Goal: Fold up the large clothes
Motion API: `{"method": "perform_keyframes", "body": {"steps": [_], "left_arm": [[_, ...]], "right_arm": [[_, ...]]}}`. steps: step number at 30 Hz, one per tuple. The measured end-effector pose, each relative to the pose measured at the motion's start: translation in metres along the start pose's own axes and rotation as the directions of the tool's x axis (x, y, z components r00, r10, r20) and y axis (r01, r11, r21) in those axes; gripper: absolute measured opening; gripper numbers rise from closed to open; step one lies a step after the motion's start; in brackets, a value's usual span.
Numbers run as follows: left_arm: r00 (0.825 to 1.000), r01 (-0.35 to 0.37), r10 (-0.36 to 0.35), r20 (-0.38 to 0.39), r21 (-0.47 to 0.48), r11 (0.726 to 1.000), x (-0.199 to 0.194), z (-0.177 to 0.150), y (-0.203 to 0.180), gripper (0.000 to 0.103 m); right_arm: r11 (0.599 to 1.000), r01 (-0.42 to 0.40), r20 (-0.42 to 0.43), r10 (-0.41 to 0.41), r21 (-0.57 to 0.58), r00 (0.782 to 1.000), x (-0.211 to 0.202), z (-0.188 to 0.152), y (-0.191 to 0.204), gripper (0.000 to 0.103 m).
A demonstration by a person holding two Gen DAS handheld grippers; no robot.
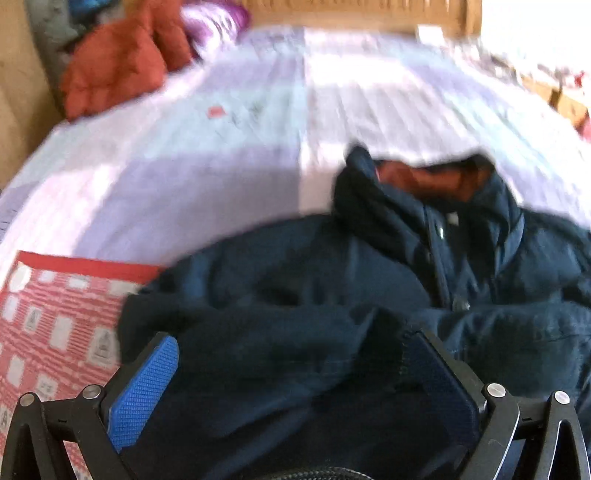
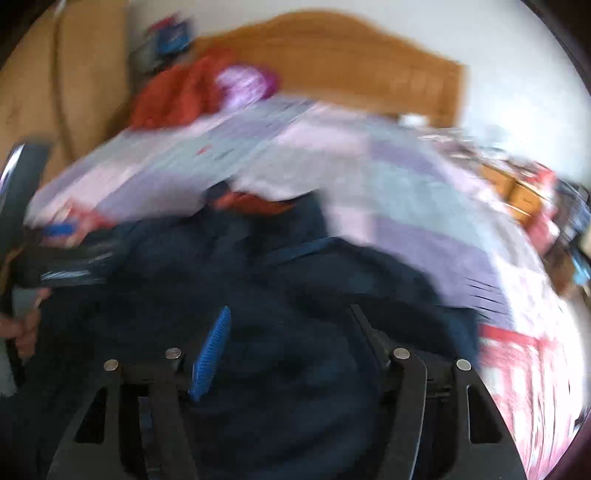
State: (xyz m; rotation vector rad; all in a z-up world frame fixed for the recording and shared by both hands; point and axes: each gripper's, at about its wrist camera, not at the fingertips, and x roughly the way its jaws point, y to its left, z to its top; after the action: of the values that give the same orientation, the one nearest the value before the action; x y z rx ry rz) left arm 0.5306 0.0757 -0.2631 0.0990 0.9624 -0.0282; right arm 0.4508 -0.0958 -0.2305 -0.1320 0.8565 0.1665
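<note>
A dark navy padded jacket with an orange-lined collar lies crumpled on the near part of a bed with a lilac and white striped sheet. My left gripper is low over its near edge with the jaws wide apart. A bulge of jacket fabric fills the space between its blue pads. In the blurred right wrist view my right gripper stands open just above the jacket, and its pads grip nothing. The left gripper and a hand show at that view's left edge.
An orange-red puffy garment and a purple and white bundle lie at the head of the bed by the wooden headboard. A red and white patterned cloth lies left of the jacket. Clutter crowds the right bedside.
</note>
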Motion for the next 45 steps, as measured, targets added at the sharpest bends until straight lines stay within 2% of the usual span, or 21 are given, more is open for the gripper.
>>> {"method": "perform_keyframes", "body": {"steps": [2,3,4,6,8,10,11,13,15,18,20,22,23,25,26,27,29,35,38,40,45], "left_arm": [[0.998,-0.027,0.027,-0.051,-0.01,1.0,0.017,0.002,0.007,0.103],[0.996,-0.045,0.043,-0.082,-0.029,0.999,0.026,0.001,0.015,0.103],[0.993,-0.052,0.045,-0.109,-0.061,0.997,0.035,0.0,0.026,0.103],[0.99,-0.019,-0.001,-0.142,-0.144,0.989,0.046,-0.006,0.05,0.103],[0.991,0.001,-0.027,-0.132,-0.19,0.982,0.044,-0.01,0.063,0.103],[0.997,-0.007,-0.01,-0.071,-0.237,0.971,0.028,-0.015,0.072,0.103],[0.999,0.003,-0.013,-0.038,-0.25,0.968,0.018,-0.018,0.072,0.103],[0.999,0.036,-0.027,0.039,-0.247,0.968,-0.004,-0.027,0.068,0.103],[0.994,0.034,-0.014,0.108,-0.181,0.983,-0.028,-0.042,0.054,0.103],[0.994,0.028,-0.018,0.108,-0.084,0.996,-0.042,-0.071,0.038,0.103],[0.999,0.0,0.002,0.042,-0.049,0.999,-0.037,-0.087,0.038,0.103],[1.0,0.013,-0.014,-0.014,-0.116,0.993,-0.032,-0.107,0.056,0.103],[1.0,0.019,-0.021,-0.016,-0.154,0.988,-0.034,-0.108,0.065,0.103],[1.0,-0.001,-0.002,-0.015,-0.198,0.98,-0.042,-0.114,0.081,0.103],[1.0,-0.016,0.014,-0.012,-0.2,0.98,-0.047,-0.116,0.087,0.103],[0.999,-0.037,0.035,-0.014,-0.197,0.98,-0.052,-0.119,0.092,0.103],[0.999,-0.046,0.043,-0.016,-0.203,0.978,-0.065,-0.128,0.099,0.103],[0.998,-0.036,0.046,0.045,-0.191,0.981,-0.136,-0.163,0.109,0.103],[0.994,-0.051,0.065,0.087,-0.151,0.987,-0.186,-0.183,0.111,0.103],[0.993,-0.054,0.068,0.098,-0.139,0.989,-0.22,-0.195,0.114,0.103],[0.991,-0.078,0.095,0.094,-0.164,0.983,-0.283,-0.226,0.123,0.103]], "right_arm": [[0.999,-0.009,-0.076,0.006,-0.039,0.997,0.023,0.002,0.006,0.067],[0.999,0.027,-0.116,-0.032,-0.048,0.993,0.033,0.001,-0.001,0.067],[0.997,0.071,-0.147,-0.075,-0.031,0.986,0.04,-0.002,-0.017,0.067],[0.987,0.111,-0.163,-0.091,0.114,0.982,0.038,-0.013,-0.077,0.067],[0.936,0.228,-0.202,-0.177,0.266,0.963,0.025,-0.032,-0.146,0.067],[0.878,0.333,-0.257,-0.253,0.344,0.933,0.009,-0.048,-0.186,0.067],[0.863,0.333,-0.231,-0.259,0.381,0.938,-0.008,-0.058,-0.201,0.067],[0.877,0.309,-0.154,-0.27,0.368,0.951,-0.035,-0.065,-0.197,0.067],[0.924,0.244,-0.059,-0.237,0.295,0.97,-0.057,-0.067,-0.169,0.067],[0.985,0.099,0.036,-0.106,0.142,0.994,-0.077,-0.07,-0.103,0.067],[1.0,0.022,0.027,-0.022,-0.005,0.999,-0.076,-0.081,-0.061,0.067],[0.997,0.04,-0.055,-0.044,-0.067,0.997,-0.058,-0.097,-0.05,0.067],[0.998,0.048,-0.085,-0.052,-0.047,0.995,-0.053,-0.106,-0.06,0.067],[0.984,0.079,-0.122,-0.06,0.157,0.991,-0.058,-0.121,-0.109,0.067],[0.962,0.079,-0.125,-0.047,0.263,0.991,-0.069,-0.128,-0.133,0.069],[0.948,0.094,-0.125,-0.058,0.304,0.99,-0.079,-0.132,-0.146,0.069],[0.934,0.255,-0.146,-0.225,0.248,0.963,-0.11,-0.138,-0.157,0.069],[0.893,0.311,-0.043,-0.314,0.326,0.948,-0.233,-0.164,-0.186,0.069],[0.871,0.358,-0.022,-0.373,0.335,0.928,-0.3,-0.18,-0.187,0.069],[0.861,0.38,-0.012,-0.4,0.337,0.917,-0.327,-0.18,-0.193,0.069],[0.83,0.427,0.018,-0.463,0.359,0.886,-0.408,-0.196,-0.205,0.069]]}}
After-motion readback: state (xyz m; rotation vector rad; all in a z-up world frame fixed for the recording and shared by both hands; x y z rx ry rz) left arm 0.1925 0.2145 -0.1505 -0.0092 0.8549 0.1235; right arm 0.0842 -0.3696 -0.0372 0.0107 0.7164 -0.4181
